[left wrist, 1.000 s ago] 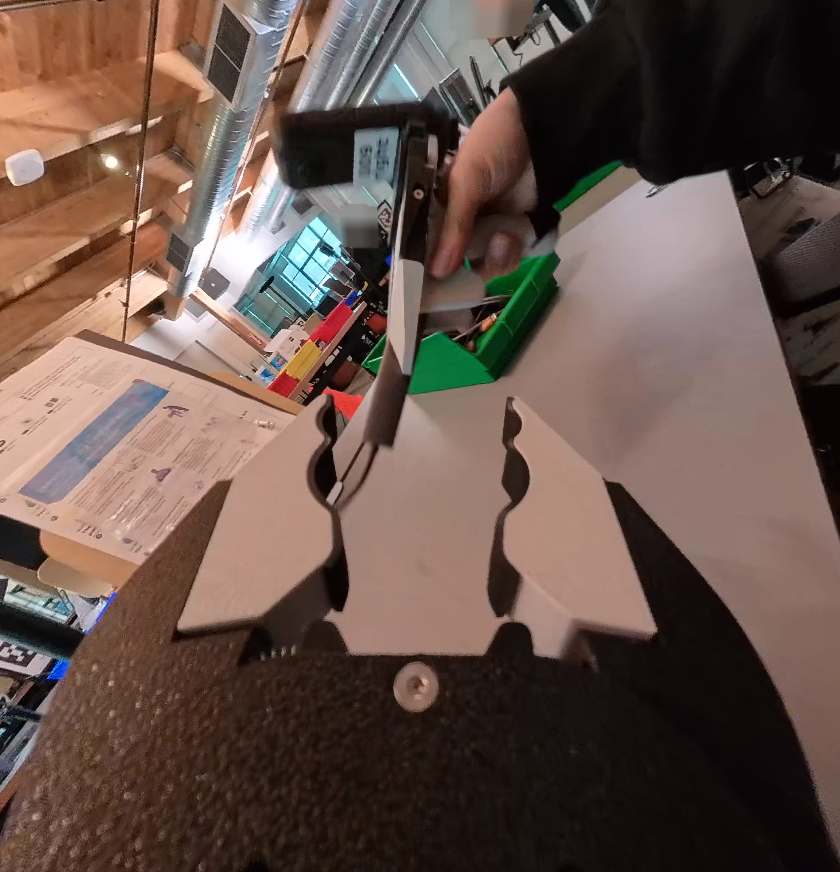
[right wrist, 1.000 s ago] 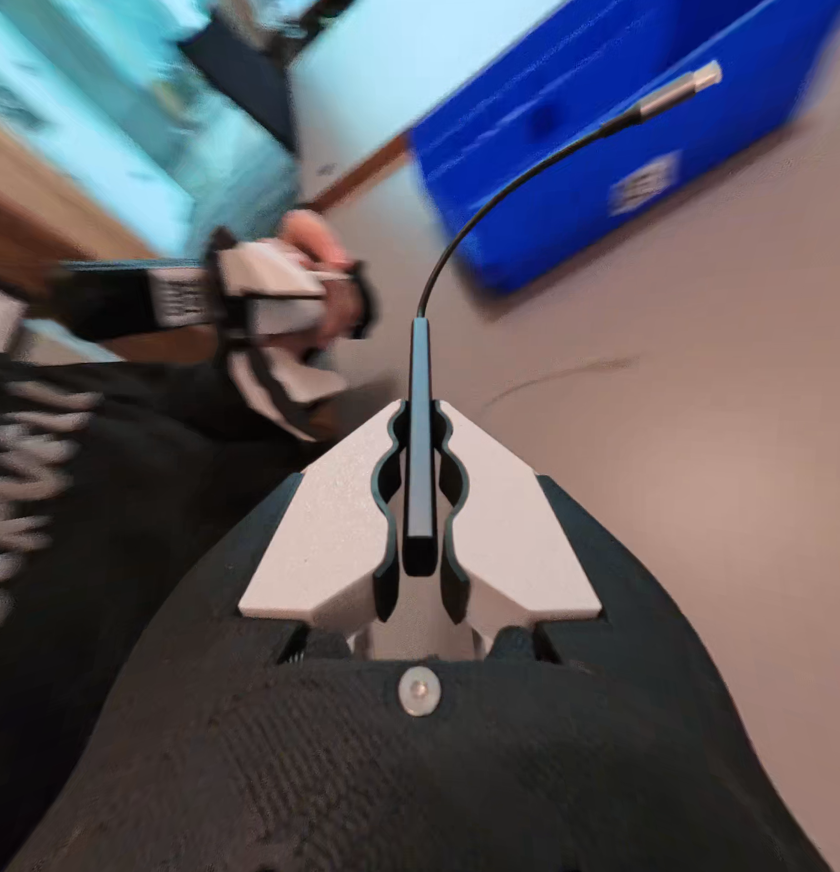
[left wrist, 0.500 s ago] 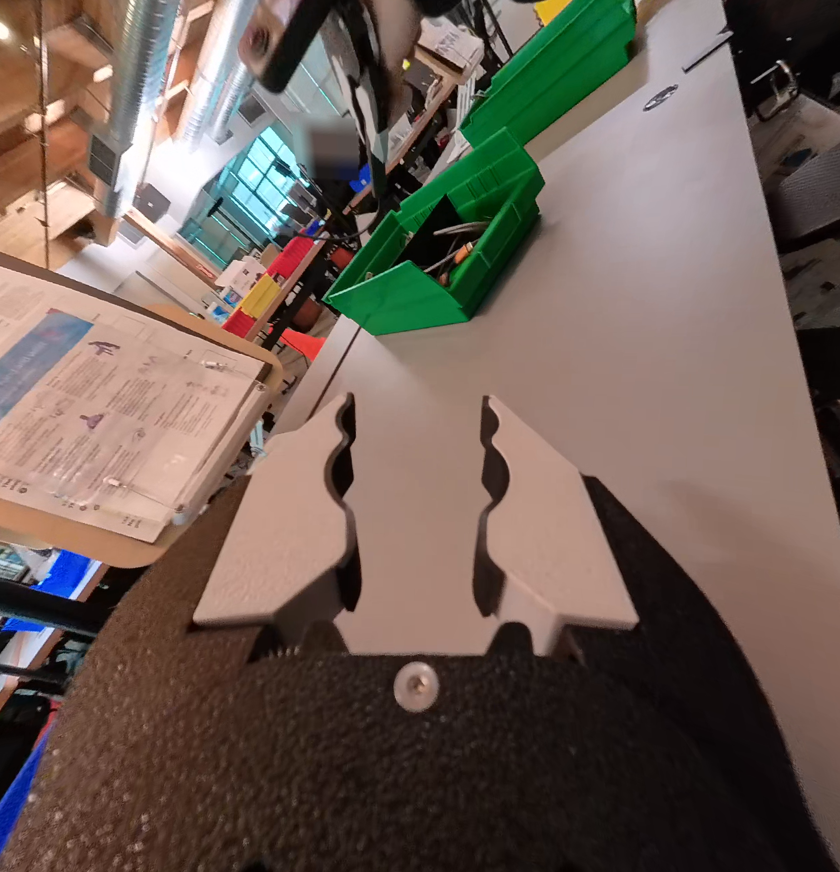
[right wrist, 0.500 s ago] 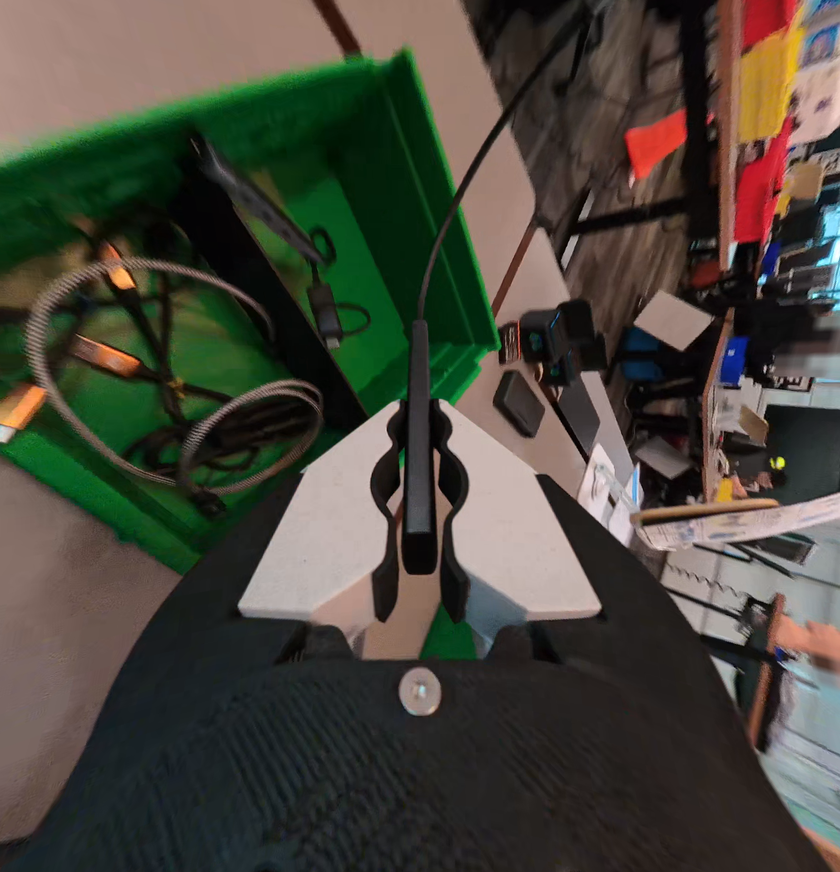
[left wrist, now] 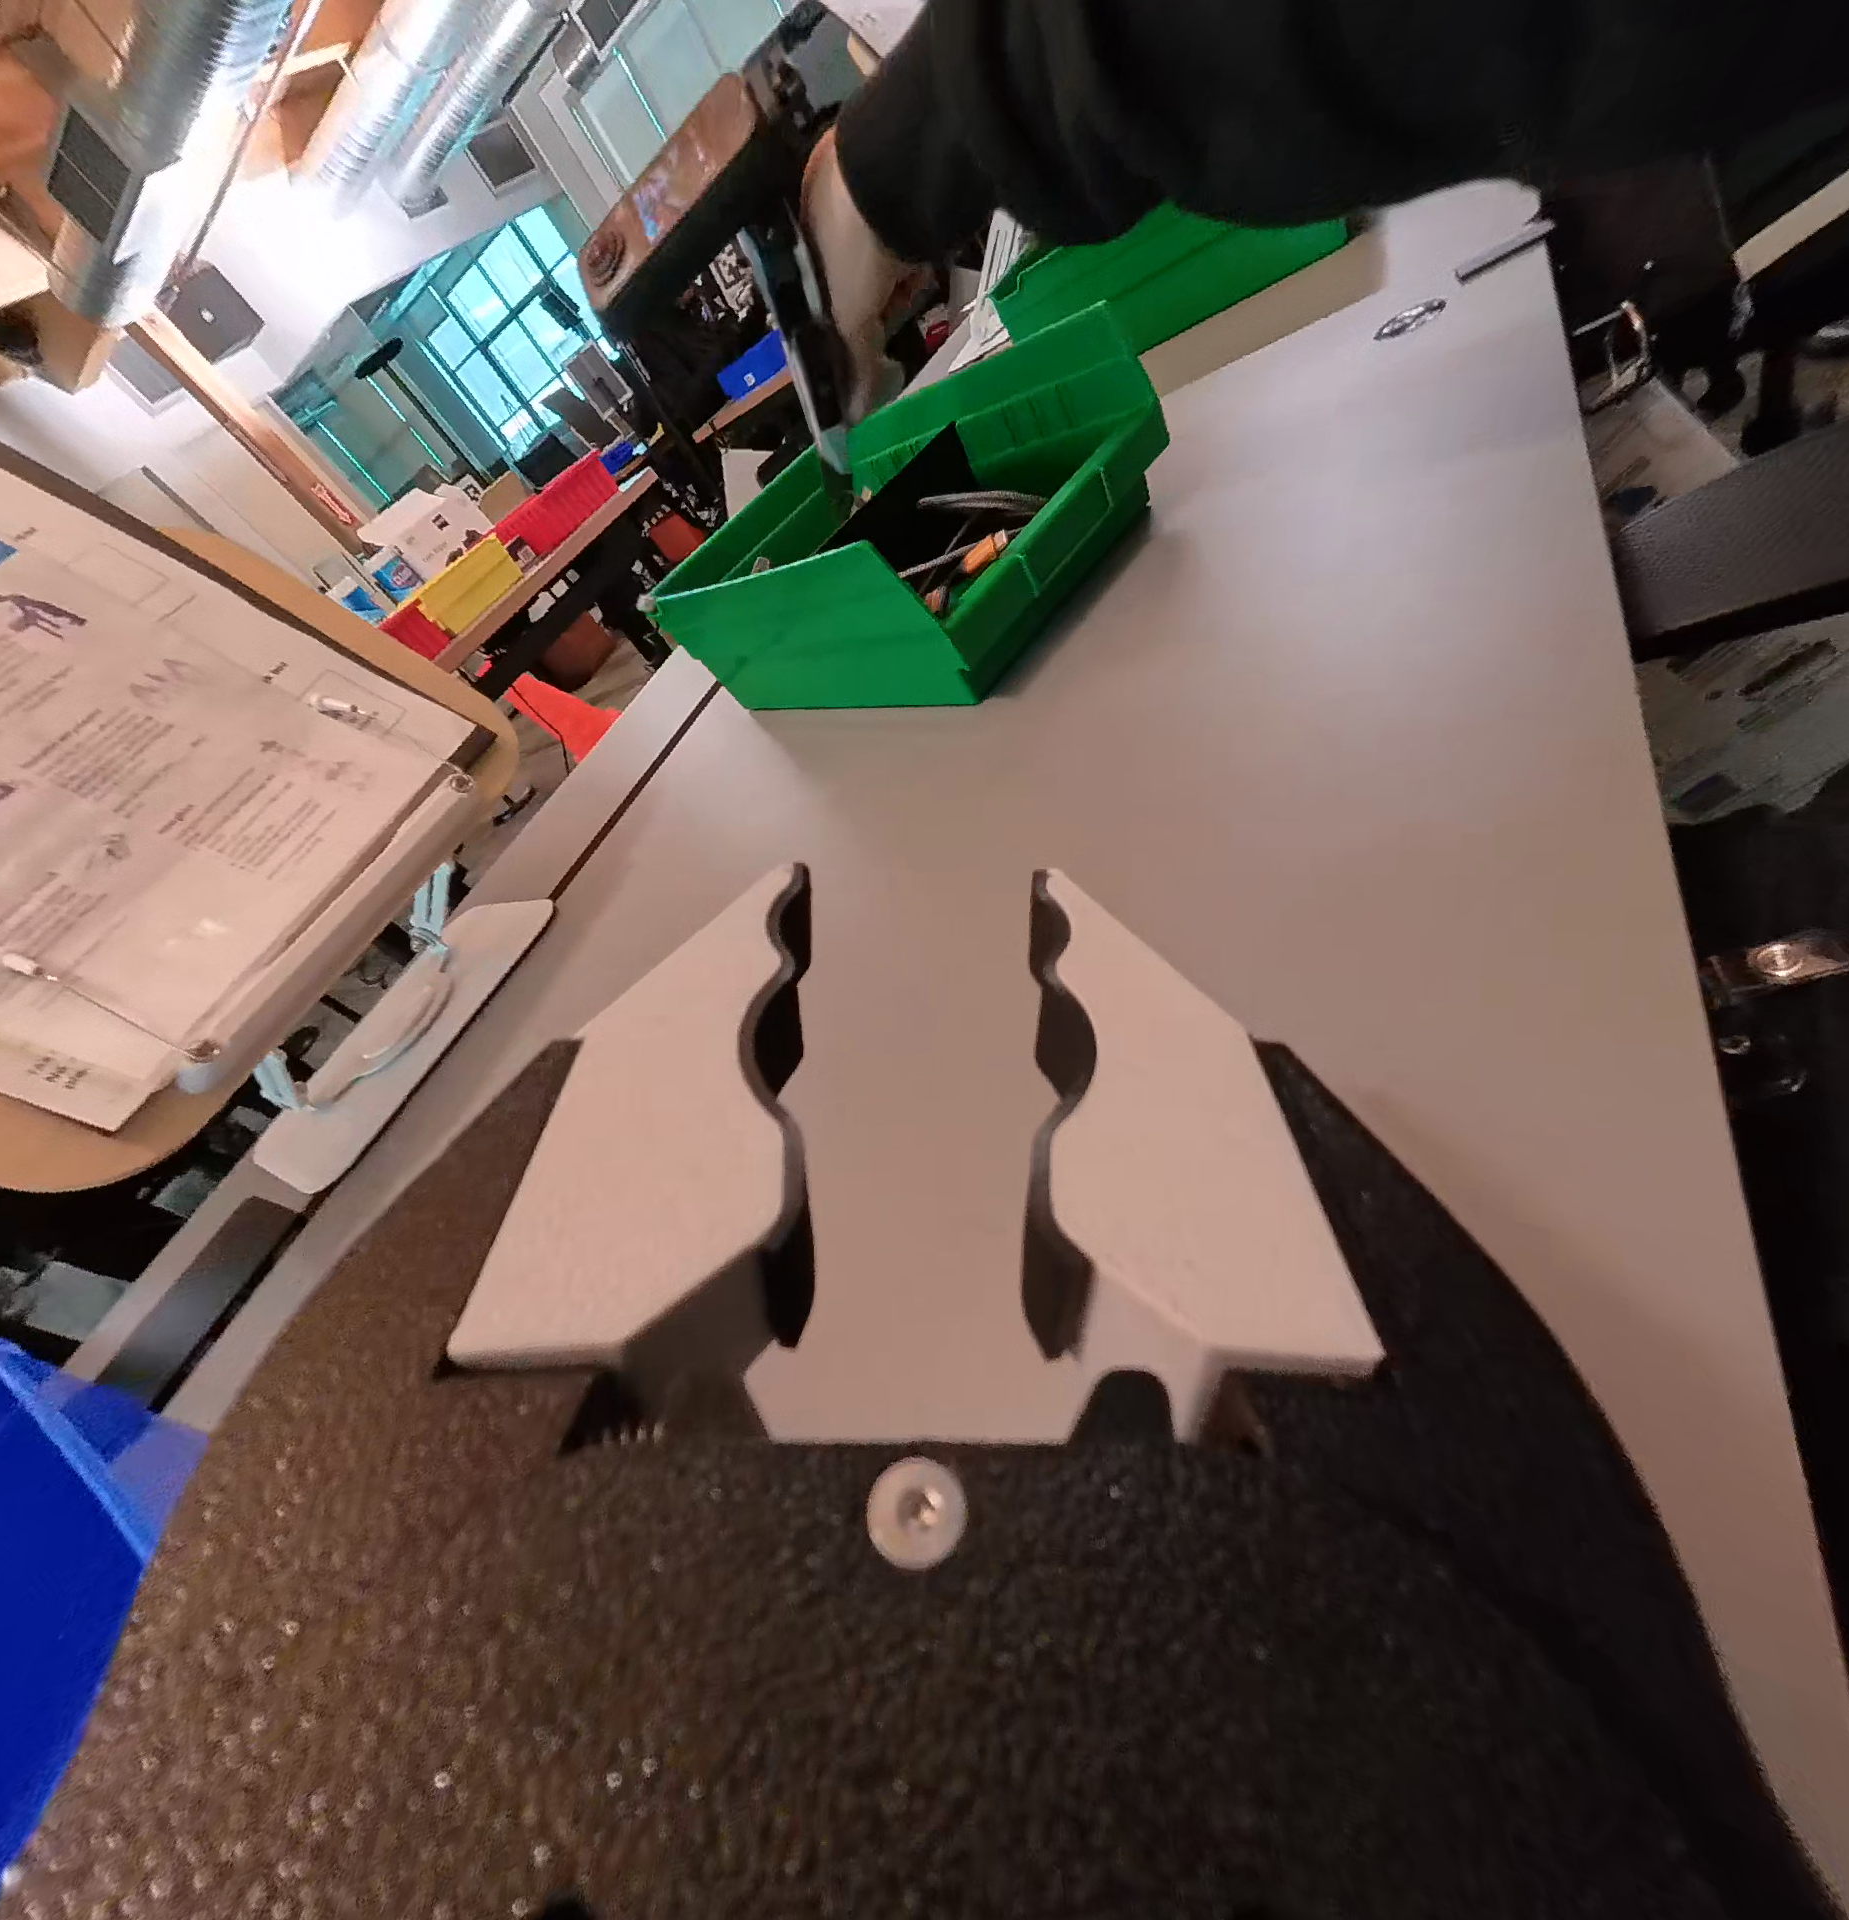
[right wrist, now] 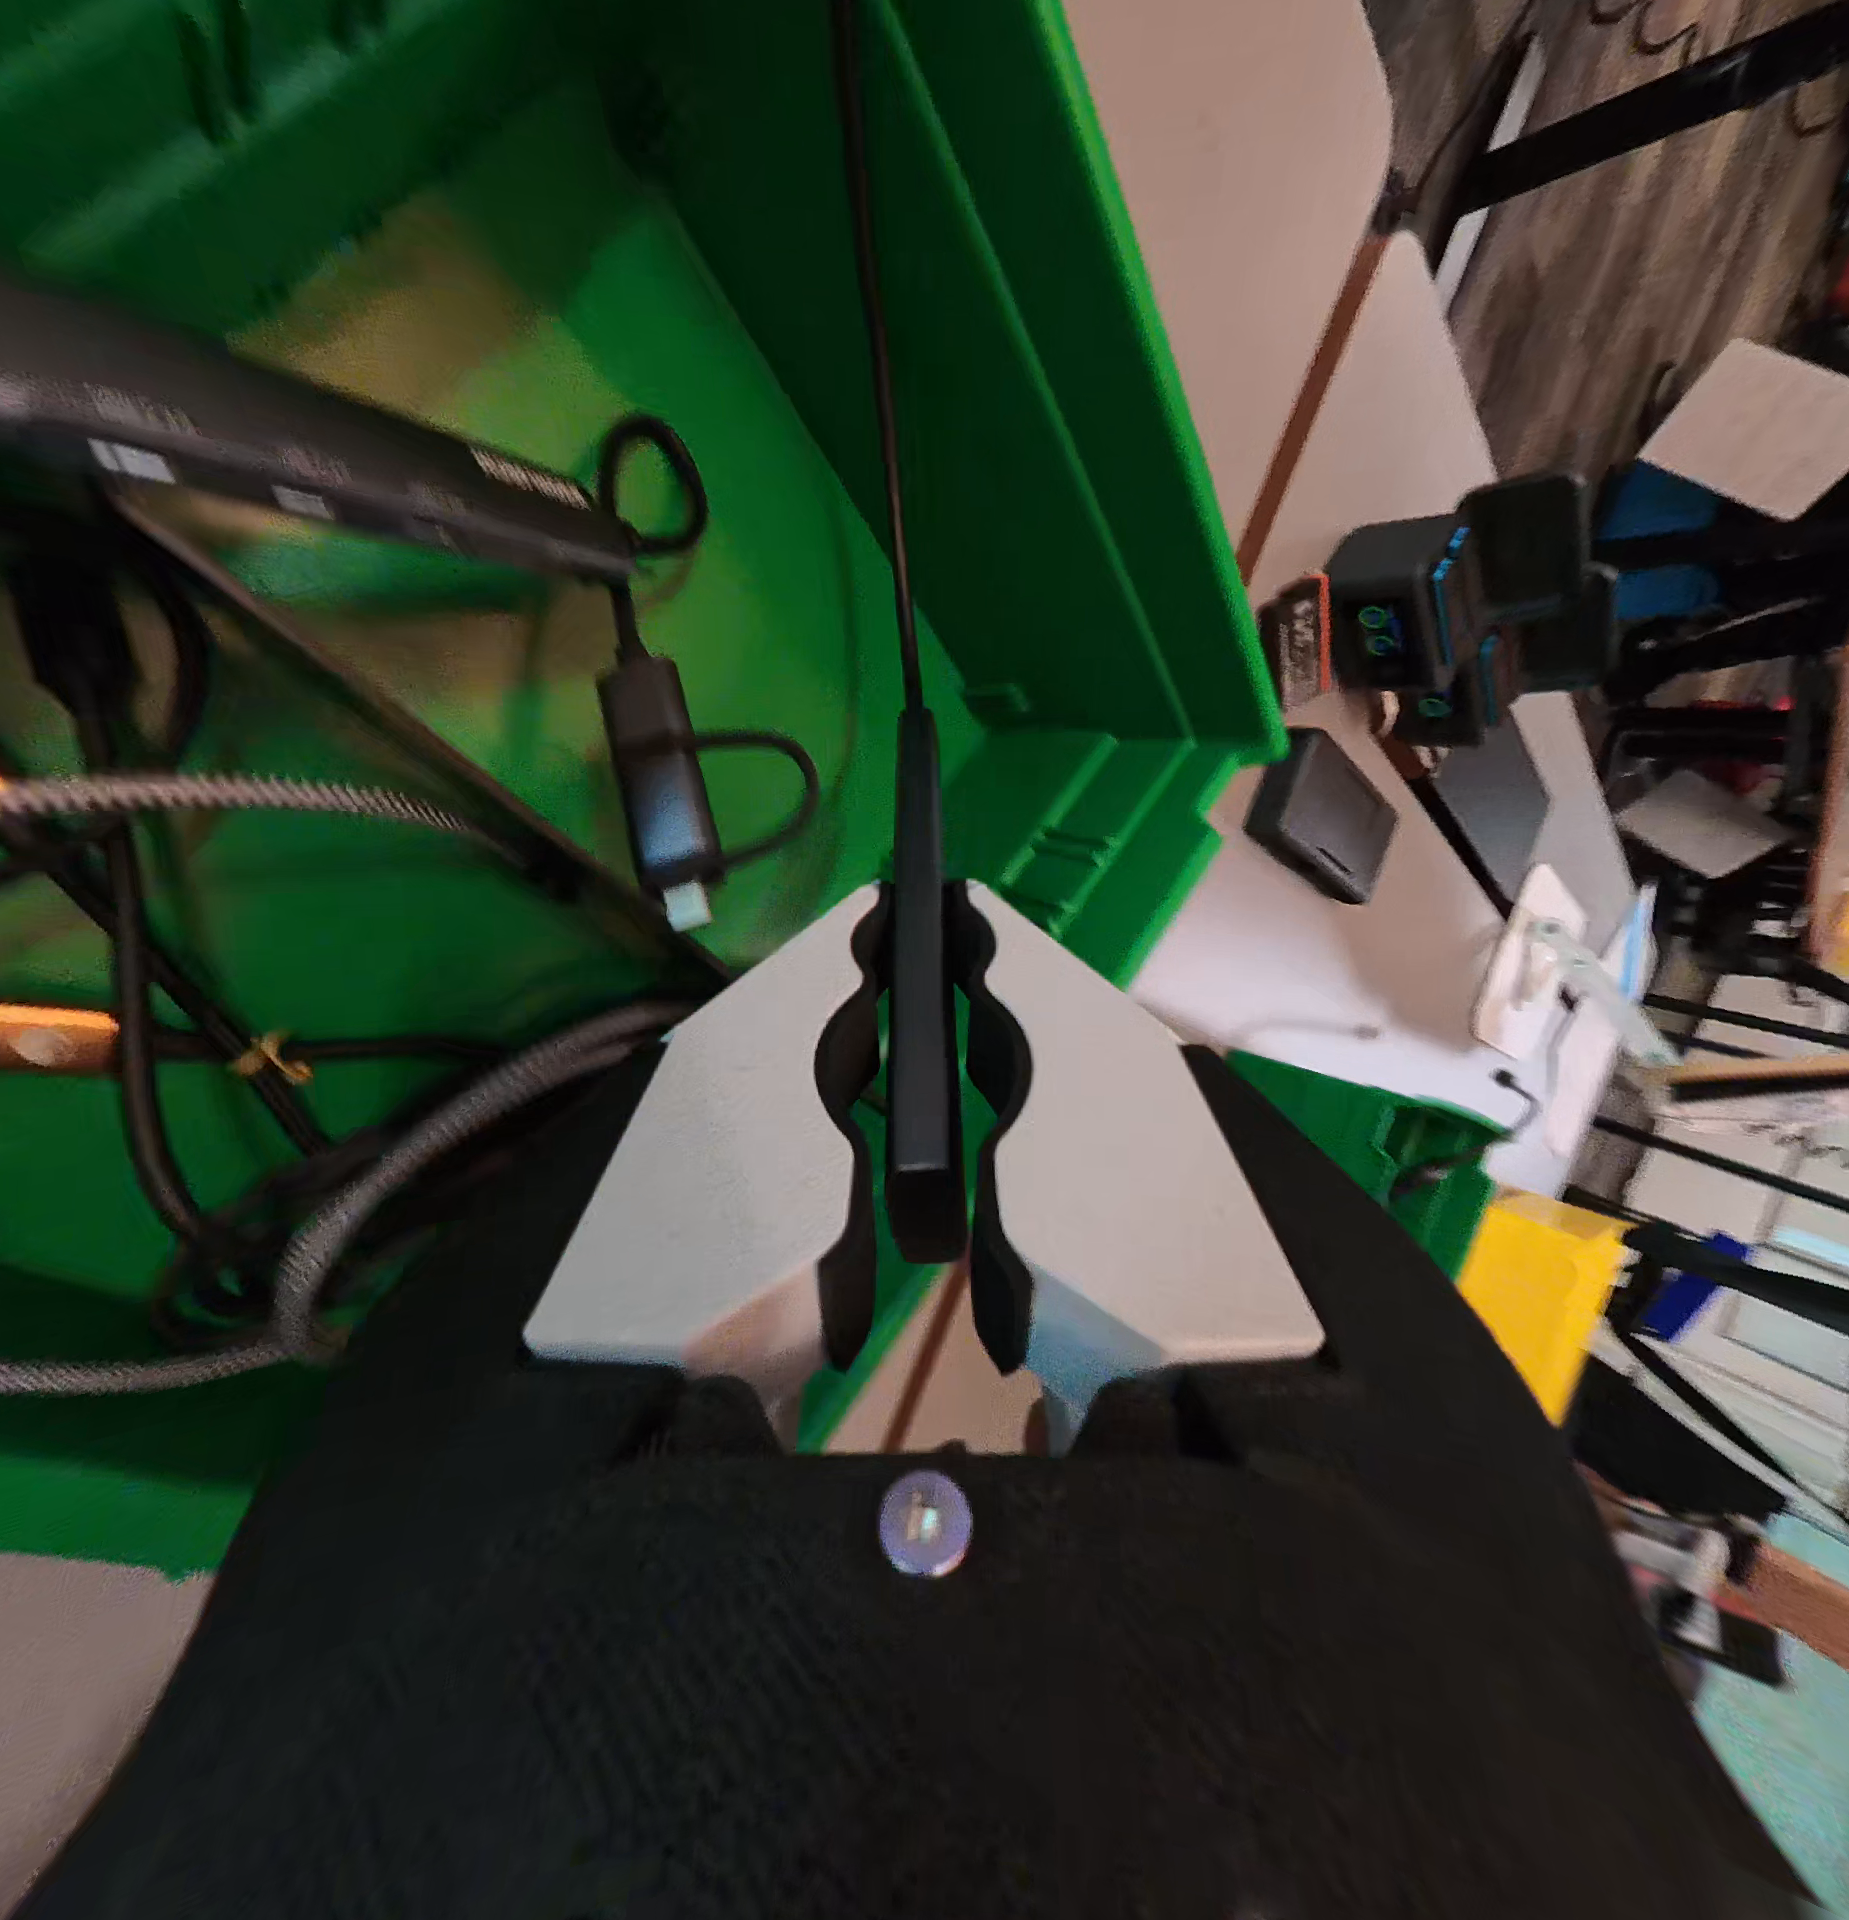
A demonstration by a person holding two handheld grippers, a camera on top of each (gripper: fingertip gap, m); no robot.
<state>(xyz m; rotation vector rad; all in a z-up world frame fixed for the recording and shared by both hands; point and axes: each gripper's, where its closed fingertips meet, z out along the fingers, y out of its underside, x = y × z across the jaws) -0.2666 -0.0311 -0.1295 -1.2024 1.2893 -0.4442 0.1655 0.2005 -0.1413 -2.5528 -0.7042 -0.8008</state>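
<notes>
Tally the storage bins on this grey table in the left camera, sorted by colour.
green bins: 2, the near one holding cables, the other behind it
blue bin: 1, at the near left edge
Total: 3

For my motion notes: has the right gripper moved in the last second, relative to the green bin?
Yes. The right gripper, shut on the black cable plug, came from near a blue bin to over the green bin.
</notes>
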